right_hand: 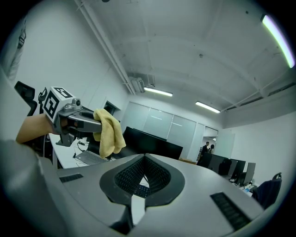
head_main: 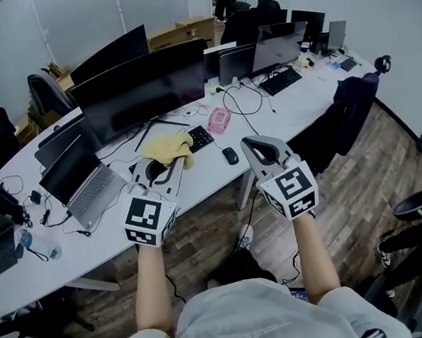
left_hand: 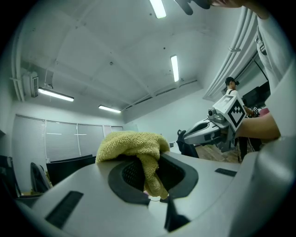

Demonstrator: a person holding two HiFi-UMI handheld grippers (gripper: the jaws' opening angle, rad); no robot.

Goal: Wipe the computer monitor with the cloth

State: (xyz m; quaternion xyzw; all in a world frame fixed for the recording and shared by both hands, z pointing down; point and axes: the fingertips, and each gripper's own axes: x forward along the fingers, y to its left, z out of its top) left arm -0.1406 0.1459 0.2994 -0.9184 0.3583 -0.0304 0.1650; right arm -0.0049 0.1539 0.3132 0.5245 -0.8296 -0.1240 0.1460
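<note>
- The left gripper (head_main: 159, 171) has its 2 fingers (left_hand: 125, 178) clamped on a crumpled yellow terry cloth (left_hand: 134, 143). One fold of the cloth hangs down between the fingers and the rest is bunched over their tips.
- The cloth is held in the air above the front edge of the long white counter (head_main: 197, 177), in front of the wide black computer monitor (head_main: 143, 89) and not touching its screen.
- The monitor stands upright toward the back edge of the counter, facing the person.
- The right gripper (head_main: 263, 150) has its 2 fingers (right_hand: 122, 178) closed with the tips together. Nothing is held between them, and only the counter shows through the gap behind the tips.
- The right gripper hovers beyond the front edge of the counter, over the wooden floor (head_main: 348, 187), beside the left gripper and apart from it.
- An open grey laptop (head_main: 85, 181) sits on the counter left of the cloth. A black keyboard (head_main: 199, 137) lies just behind the cloth, and a black mouse (head_main: 230, 156) lies to its right, near the front edge.
</note>
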